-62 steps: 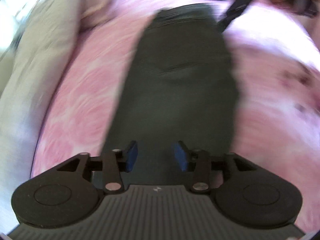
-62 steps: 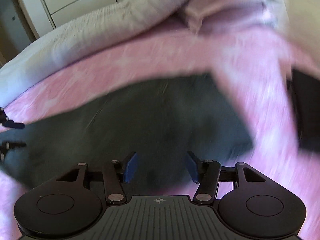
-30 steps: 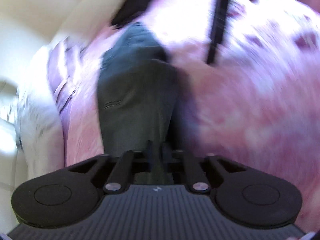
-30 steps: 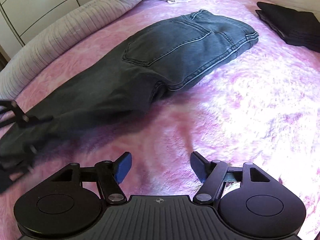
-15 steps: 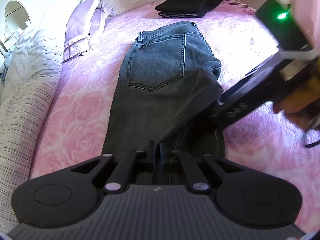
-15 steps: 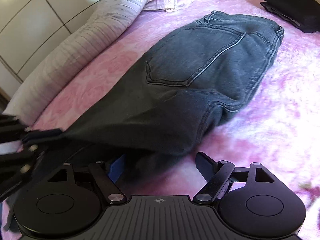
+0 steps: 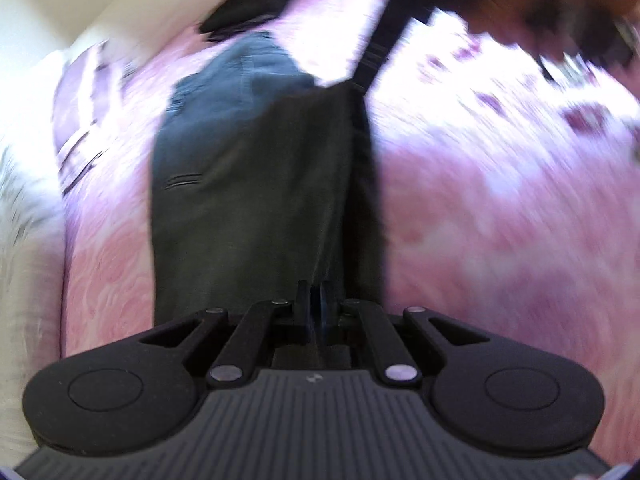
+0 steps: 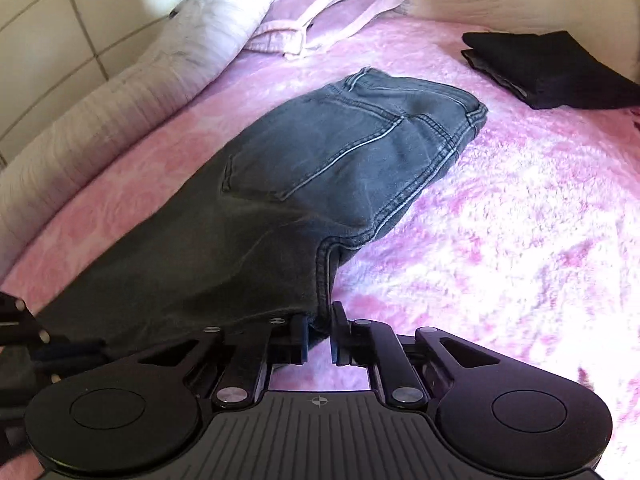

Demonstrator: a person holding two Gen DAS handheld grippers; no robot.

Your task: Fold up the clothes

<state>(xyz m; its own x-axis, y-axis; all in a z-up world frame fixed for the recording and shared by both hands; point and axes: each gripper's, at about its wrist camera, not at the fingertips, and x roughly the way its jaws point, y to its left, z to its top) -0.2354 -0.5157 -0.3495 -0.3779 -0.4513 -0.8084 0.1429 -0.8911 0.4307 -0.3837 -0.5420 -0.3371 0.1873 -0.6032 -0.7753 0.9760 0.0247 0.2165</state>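
Where tools [image 8: 319,330] pinch, jeans [image 8: 320,168] between.

1. The jeans [image 8: 320,168] are dark grey-blue denim with pale contrast stitching, folded lengthwise so one back pocket faces up.
2. The waistband end lies flat on the far side, towards the right, its belt loops and seams visible.
3. The leg end is raised off the surface at the near side; the cloth slopes down from there to the waist.
4. In the left wrist view the jeans [image 7: 256,184] run straight from near to far, blurred, the near part darker and taut.
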